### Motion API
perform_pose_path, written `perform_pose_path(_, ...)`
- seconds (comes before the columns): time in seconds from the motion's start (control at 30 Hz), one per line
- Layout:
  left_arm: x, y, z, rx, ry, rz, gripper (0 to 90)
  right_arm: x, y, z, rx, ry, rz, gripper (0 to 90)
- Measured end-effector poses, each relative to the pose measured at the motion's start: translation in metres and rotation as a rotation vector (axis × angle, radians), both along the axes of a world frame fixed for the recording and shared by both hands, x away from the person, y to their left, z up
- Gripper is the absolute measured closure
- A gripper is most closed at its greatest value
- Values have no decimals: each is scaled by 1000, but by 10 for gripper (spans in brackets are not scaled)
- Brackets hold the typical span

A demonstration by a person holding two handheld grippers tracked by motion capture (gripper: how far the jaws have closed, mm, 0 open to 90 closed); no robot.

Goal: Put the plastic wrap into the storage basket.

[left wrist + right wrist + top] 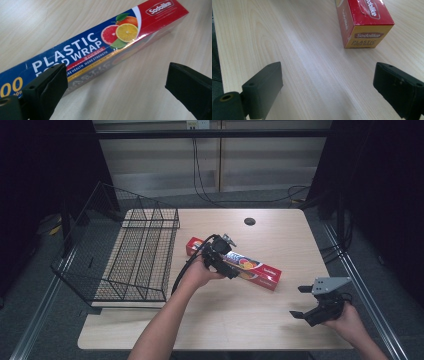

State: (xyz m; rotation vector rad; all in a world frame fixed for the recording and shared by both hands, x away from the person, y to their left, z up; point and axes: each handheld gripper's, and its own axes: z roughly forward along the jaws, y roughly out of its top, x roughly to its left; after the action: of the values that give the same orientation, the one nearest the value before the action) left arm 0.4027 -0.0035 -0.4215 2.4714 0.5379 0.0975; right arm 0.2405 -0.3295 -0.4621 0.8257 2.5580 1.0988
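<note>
A long red and blue plastic wrap box (252, 271) lies flat on the wooden table (280, 240), running from centre toward the right. My left gripper (222, 262) hovers over its middle, open; in the left gripper view the box (100, 42) lies just beyond the wide-apart jaws, the left jaw overlapping its near edge. My right gripper (301, 302) is open near the table's front right, apart from the box. In the right gripper view the box's yellow end face (368, 37) stands ahead, nothing between the jaws.
A black wire basket (135, 252) occupies the table's left side, with a second wire rack (80, 245) leaning off the left edge. A dark round hole (249, 221) sits near the far edge. Bare wood lies in front of the box.
</note>
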Motion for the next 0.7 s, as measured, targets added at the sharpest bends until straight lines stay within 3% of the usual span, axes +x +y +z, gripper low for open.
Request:
perform_pose_path(0.03, 4, -1, 0, -9, 19, 10, 38, 0, 0, 0, 2, -2, 4, 87)
perform_pose_path(0.27, 12, -3, 2, -15, 5, 11, 39, 1, -1, 0, 5, 0, 8, 86)
perform_pose_path(0.3, 16, -4, 0, -20, 26, 7, 40, 0, -1, 0, 11, -3, 3, 86)
perform_pose_path(0.47, 22, -9, 0, 25, 10, 0, 43, 0, 0, 1, 10, -3, 4, 86)
perform_pose_path(0.7, 28, -16, -3, 20, 26, -22, 43, 0, 1, 0, 3, -6, 21, 87)
